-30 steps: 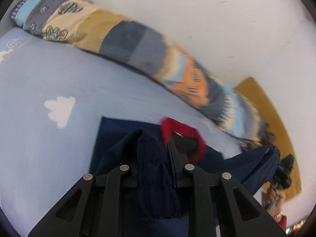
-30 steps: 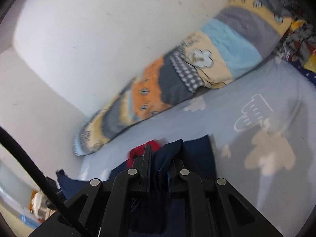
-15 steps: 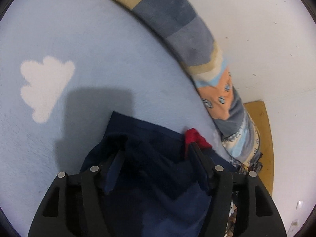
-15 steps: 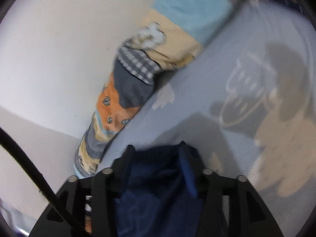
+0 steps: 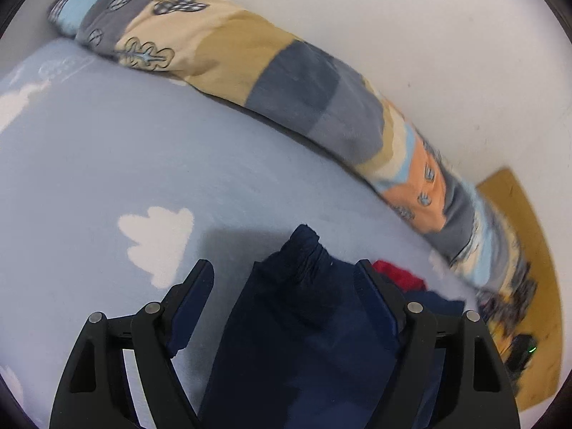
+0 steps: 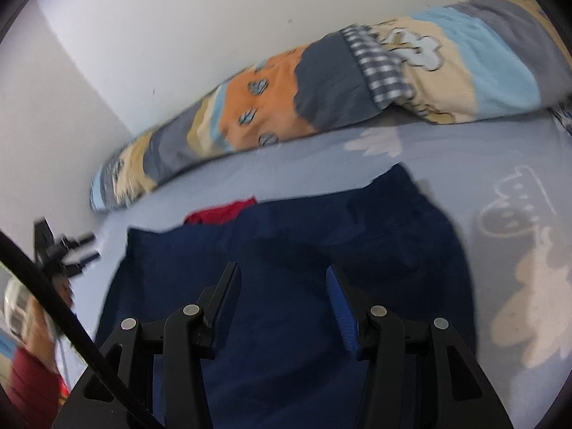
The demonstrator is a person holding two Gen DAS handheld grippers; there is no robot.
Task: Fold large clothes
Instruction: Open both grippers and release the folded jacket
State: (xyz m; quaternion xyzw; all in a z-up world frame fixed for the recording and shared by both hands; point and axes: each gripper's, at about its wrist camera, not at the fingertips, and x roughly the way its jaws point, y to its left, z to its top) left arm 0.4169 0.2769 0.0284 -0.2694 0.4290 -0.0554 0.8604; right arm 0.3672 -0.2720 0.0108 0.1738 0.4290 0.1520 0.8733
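navy garment (image 6: pixel 293 250) flat, right view only

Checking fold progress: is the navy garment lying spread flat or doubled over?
Doubled over: the navy garment lies in overlapping layers on the bed sheet, red collar peeking out behind.

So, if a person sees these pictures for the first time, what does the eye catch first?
Probably the navy garment, spread dark on the pale blue cloud-print sheet below both open grippers, with a bit of red collar at its far edge. Next comes the long patchwork bolster of orange, beige and grey, lying along the white wall.
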